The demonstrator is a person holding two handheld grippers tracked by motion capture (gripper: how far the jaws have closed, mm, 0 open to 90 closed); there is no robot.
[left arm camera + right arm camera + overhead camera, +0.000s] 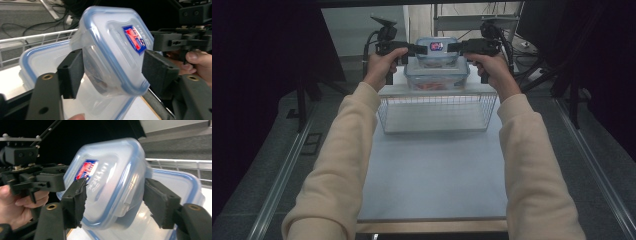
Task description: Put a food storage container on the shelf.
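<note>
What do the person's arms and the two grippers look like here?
Both arms wear cream long sleeves. The left gripper and right gripper are matte black, with flat rectangular pads on arms with brass-ringed holes. A black cable trails from the left one.

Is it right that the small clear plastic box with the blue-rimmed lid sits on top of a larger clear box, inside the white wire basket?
Not quite. The small clear plastic box sits on the larger clear box, but both stand behind the white wire basket, not inside it. The high view shows this.
</note>
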